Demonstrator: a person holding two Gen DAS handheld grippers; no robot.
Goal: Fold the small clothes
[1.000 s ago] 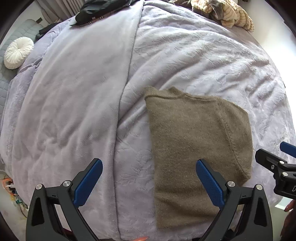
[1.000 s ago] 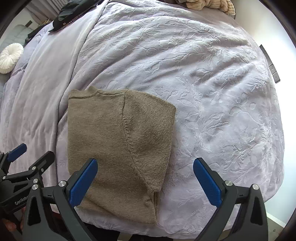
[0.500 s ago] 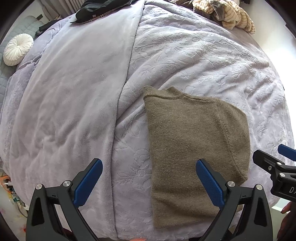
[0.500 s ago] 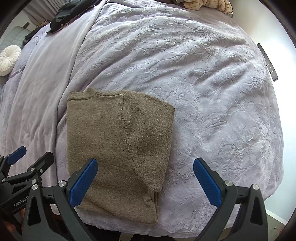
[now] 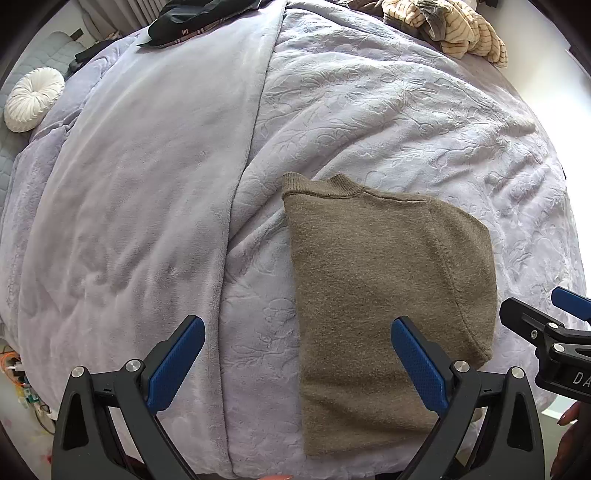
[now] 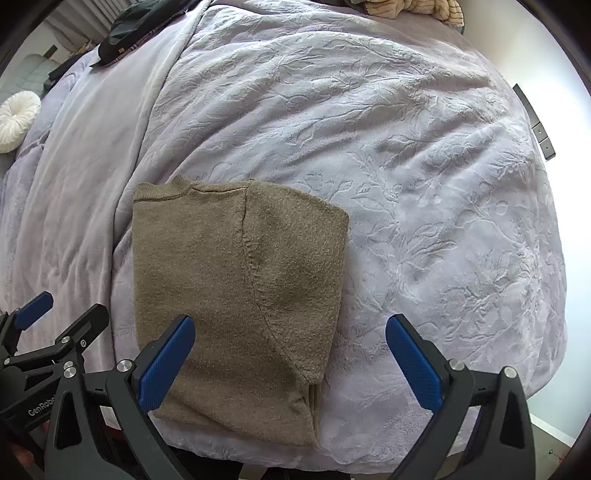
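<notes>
Olive-brown knit sweater [image 5: 384, 295] lies folded flat on the lavender embossed blanket [image 6: 424, 166], at the near edge of the bed. Long axis runs near to far; ribbed collar [image 5: 325, 184] points to the far side, hem toward the near edge. One side is folded over the body, with a curved sleeve seam [image 6: 255, 273] showing on top. No containers in view.

Left gripper [image 5: 297, 363] hovers above the near edge, tongs spread wide, holding nothing; its right blue pad sits over the sweater's near part, left pad over bare blanket. Right gripper [image 6: 290, 363] also spread wide and empty, left pad over the sweater, right pad over blanket. Each gripper shows in the other's view, just beside it. Writing: "GenRobo…" partly readable on the left gripper's body in the right wrist view; "DA…" on the right gripper in the left wrist view.

Far left: round white pleated cushion [image 5: 33, 99]. Far edge: dark garment [image 5: 199, 18] and a tan striped garment [image 5: 454, 29]. Painted fingernails [image 5: 569, 419] at the right edge.
</notes>
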